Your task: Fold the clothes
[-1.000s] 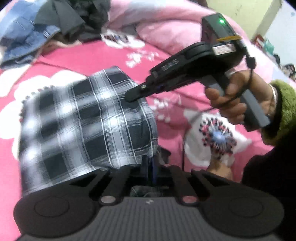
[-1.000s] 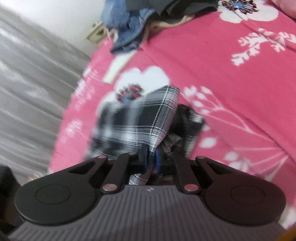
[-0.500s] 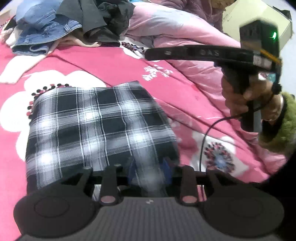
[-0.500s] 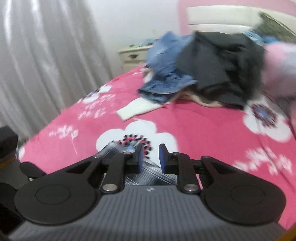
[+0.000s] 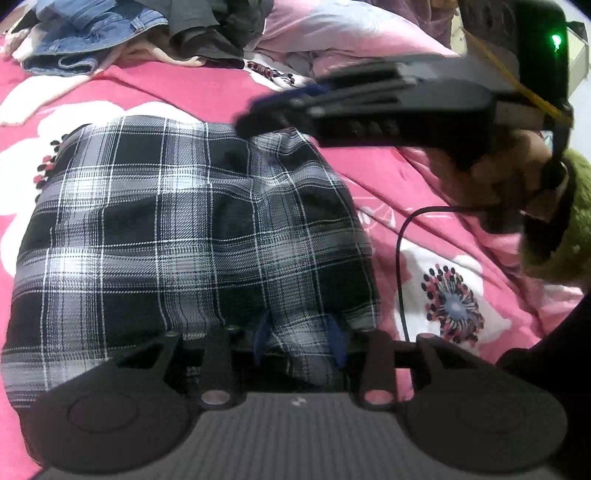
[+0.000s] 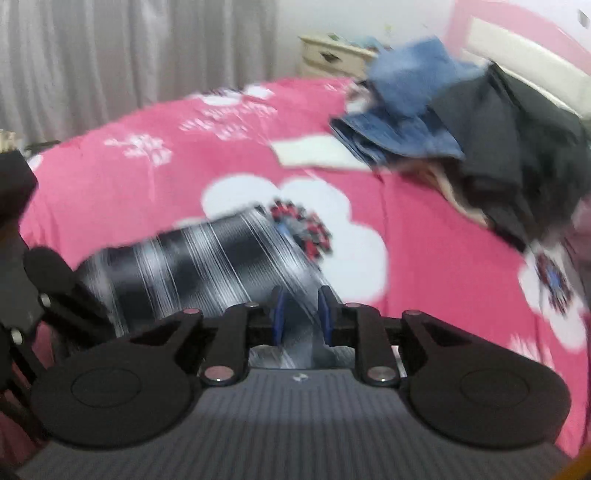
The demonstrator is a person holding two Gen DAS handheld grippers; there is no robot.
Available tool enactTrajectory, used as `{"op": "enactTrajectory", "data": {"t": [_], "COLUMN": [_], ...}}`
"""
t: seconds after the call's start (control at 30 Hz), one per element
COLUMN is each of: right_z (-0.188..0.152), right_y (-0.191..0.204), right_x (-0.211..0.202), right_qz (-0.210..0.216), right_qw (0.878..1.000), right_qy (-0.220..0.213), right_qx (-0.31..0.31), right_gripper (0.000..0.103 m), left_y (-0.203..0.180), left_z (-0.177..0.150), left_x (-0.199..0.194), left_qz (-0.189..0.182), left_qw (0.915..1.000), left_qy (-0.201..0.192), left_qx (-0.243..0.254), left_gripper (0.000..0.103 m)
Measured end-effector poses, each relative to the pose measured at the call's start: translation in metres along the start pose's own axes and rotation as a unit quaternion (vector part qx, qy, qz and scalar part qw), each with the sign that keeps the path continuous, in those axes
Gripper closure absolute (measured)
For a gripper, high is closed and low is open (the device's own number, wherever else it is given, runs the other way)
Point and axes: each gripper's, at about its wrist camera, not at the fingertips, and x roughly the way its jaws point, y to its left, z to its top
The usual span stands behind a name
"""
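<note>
A folded black-and-white plaid garment (image 5: pixel 184 236) lies flat on the pink flowered bedspread (image 5: pixel 436 206). My left gripper (image 5: pixel 300 341) is open at the garment's near edge, its blue pads either side of a fold of cloth. My right gripper (image 6: pixel 300 314) is open and empty, hovering above the garment's far right corner; it shows in the left wrist view (image 5: pixel 280 110) as a blurred black tool. The plaid garment (image 6: pixel 207 273) is blurred in the right wrist view.
A pile of unfolded clothes, blue denim (image 5: pixel 92 33) and dark garments (image 6: pixel 517 147), lies at the head of the bed. A pink pillow (image 5: pixel 332 29) sits beside it. A bedside cabinet (image 6: pixel 332 55) and grey curtains (image 6: pixel 129 55) stand beyond the bed.
Both grippers let go of the plaid garment, which now lies flat and folded. My right gripper lifted away and swung above the garment's far corner. My left gripper's jaws opened wide.
</note>
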Motion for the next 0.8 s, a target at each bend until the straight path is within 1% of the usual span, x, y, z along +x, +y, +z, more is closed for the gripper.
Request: {"op": "enactTrajectory", "data": {"t": [0.07,0.1,0.13,0.17,0.2,0.23,0.27,0.3,0.33,0.43,0.5,0.57,0.63,0.67,0.7,0.77,0.8], "right_z": [-0.012,-0.026,-0.032,-0.026,-0.017,-0.004,0.007,0.019,0.031,0.058,0.069,0.07,0.059,0.054,0.051,0.056,0.06], "right_y": [-0.008,-0.015,-0.025,-0.033,-0.036,-0.035,-0.033,-0.031,-0.03,-0.023,-0.006,0.009,0.012,0.013,0.008,-0.002,-0.001], "right_x": [0.03,0.047,0.053,0.05,0.045,0.036,0.03,0.027,0.027,0.042,0.056,0.072,0.108,0.127,0.136,0.137,0.13], "right_qz": [-0.017,-0.033,-0.036,-0.027,-0.031,-0.044,-0.042,-0.025,0.002,0.083,0.122,0.158,0.129,0.113,0.117,0.123,0.115], "right_qw": [0.999,0.996,0.995,0.994,0.994,0.996,0.998,0.999,0.999,0.996,0.992,0.985,0.987,0.988,0.989,0.99,0.992], "right_qy": [0.045,0.082,0.091,0.091,0.085,0.061,0.041,0.024,0.01,-0.005,-0.002,0.009,0.044,0.061,0.061,0.057,0.048], "right_qx": [-0.002,0.0,0.023,0.048,0.054,0.044,0.033,0.029,0.032,0.025,-0.017,-0.068,-0.084,-0.09,-0.068,-0.024,-0.022], "right_gripper": [0.081,0.081,0.081,0.081,0.081,0.081,0.08,0.079,0.079,0.078,0.078,0.082,0.087,0.086,0.086,0.086,0.086], "left_y": [0.001,0.002,0.003,0.003,0.004,0.004,0.004,0.005,0.005,0.005,0.004,0.005,0.005,0.005,0.005,0.005,0.005], "left_z": [-0.001,-0.001,0.0,0.001,0.001,0.0,0.0,-0.001,-0.001,-0.001,-0.002,-0.003,-0.004,-0.004,-0.004,-0.003,-0.002], "left_x": [0.001,0.001,0.002,0.002,0.002,0.002,0.002,0.002,0.003,0.003,0.004,0.004,0.003,0.003,0.003,0.003,0.004], "left_qz": [-0.003,-0.005,-0.007,-0.008,-0.009,-0.01,-0.011,-0.012,-0.014,-0.017,-0.019,-0.021,-0.021,-0.02,-0.024,-0.031,-0.03], "left_qw": [1.0,1.0,0.9999,0.9999,0.9998,0.9998,0.9998,0.9999,0.9998,0.9998,0.9998,0.9997,0.9997,0.9997,0.9997,0.9995,0.9995], "left_qy": [-0.003,-0.003,-0.001,0.0,0.0,-0.001,-0.003,-0.004,-0.005,-0.007,-0.009,-0.011,-0.013,-0.014,-0.011,-0.005,-0.004], "left_qx": [-0.001,-0.006,-0.011,-0.015,-0.016,-0.015,-0.013,-0.011,-0.01,-0.004,-0.003,-0.004,-0.006,-0.005,-0.002,0.002,0.0], "left_gripper": [0.064,0.064,0.064,0.063,0.063,0.063,0.063,0.062,0.062,0.06,0.059,0.059,0.059,0.059,0.059,0.059,0.059]}}
